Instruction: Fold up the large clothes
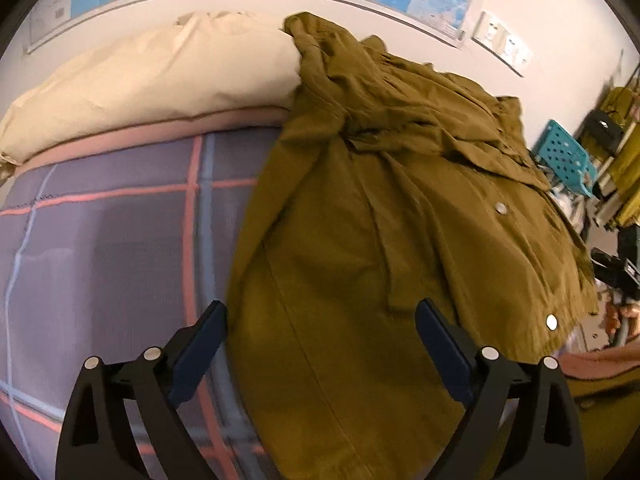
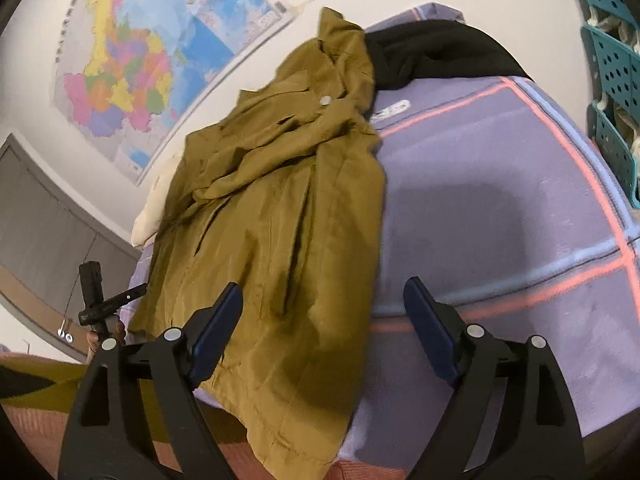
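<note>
Both my left gripper and right gripper stand wide, holding nothing, low in frame above the olive coat; I should pinch its near hem corners evenly.

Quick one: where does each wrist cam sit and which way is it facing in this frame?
Left wrist: on the left gripper, angled down over the plaid bedspread; olive coat, cream pillow, wall beyond. Own jaws open, empty.
Right wrist: on the right gripper, angled down at the olive coat, black garment, wall map. Own jaws open, empty; the left gripper's handle shows at lower left.
Shared: coat, bedspread, pillow, map.
</note>
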Tool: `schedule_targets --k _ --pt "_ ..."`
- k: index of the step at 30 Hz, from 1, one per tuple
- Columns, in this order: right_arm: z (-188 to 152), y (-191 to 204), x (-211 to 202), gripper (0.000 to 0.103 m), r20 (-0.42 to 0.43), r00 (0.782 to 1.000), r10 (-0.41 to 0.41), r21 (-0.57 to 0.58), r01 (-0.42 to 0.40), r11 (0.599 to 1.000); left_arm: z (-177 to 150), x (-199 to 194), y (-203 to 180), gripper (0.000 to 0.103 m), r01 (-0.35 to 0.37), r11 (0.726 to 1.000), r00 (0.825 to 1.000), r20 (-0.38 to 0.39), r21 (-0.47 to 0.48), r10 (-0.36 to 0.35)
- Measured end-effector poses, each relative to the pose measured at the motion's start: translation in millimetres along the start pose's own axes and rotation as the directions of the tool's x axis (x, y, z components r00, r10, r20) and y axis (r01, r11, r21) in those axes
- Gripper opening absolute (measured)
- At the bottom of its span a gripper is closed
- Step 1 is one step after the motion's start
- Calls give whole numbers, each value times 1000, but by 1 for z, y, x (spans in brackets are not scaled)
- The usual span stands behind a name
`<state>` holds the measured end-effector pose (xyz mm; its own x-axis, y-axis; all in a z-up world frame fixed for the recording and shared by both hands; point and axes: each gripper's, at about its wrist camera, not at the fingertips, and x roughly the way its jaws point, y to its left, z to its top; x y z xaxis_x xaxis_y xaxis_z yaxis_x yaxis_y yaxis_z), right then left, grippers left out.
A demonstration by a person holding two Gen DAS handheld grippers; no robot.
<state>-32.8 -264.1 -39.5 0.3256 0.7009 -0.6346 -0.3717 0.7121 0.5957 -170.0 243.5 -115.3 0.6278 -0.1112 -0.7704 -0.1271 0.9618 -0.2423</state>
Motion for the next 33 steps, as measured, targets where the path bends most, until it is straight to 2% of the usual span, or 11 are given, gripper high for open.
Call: schedule_targets --k 3,7,11,13,14,17,19,21,25,29,33 --pt "-7 6 2 83 -11 999 37 -9 -37 999 -6 -4 -3 93 47 999 999 -14 0 -47" --pt "-19 22 7 83 -51 993 107 -50 -109 993 -17 -12 -6 93 236 970 971 -32 -54 -238" --pt "-26 30 10 78 -63 983 173 -64 -177 982 -24 -14 -12 93 245 968 969 -23 -50 -246" --pt "-25 29 14 67 -52 978 204 -46 -206 977 -22 -12 -14 89 232 971 972 -11 -65 -233" --pt "-24 30 16 65 -51 978 203 -45 -206 978 -21 -11 -16 81 222 973 975 -8 -68 -223" --pt "-25 27 21 40 -49 973 227 -11 -228 974 -17 -7 -21 54 185 979 982 -6 -85 -187" --pt "-27 22 25 13 -41 966 256 35 -255 966 -16 -3 -22 37 155 982 988 -7 -105 -157" --pt "-27 19 23 10 -18 961 277 62 -276 959 -14 -2 -18 11 134 983 991 -4 -124 -135" --pt "-19 34 -8 5 97 920 379 27 -383 923 -9 -22 -10 6 204 963 979 56 -174 -197" --pt "-10 64 -47 2 175 886 428 -79 -421 904 -3 -67 -22 4 195 976 972 154 -96 -178" --pt "-5 80 -92 2 258 825 503 -166 -475 864 -5 -117 -31 4 251 968 937 257 -28 -235"
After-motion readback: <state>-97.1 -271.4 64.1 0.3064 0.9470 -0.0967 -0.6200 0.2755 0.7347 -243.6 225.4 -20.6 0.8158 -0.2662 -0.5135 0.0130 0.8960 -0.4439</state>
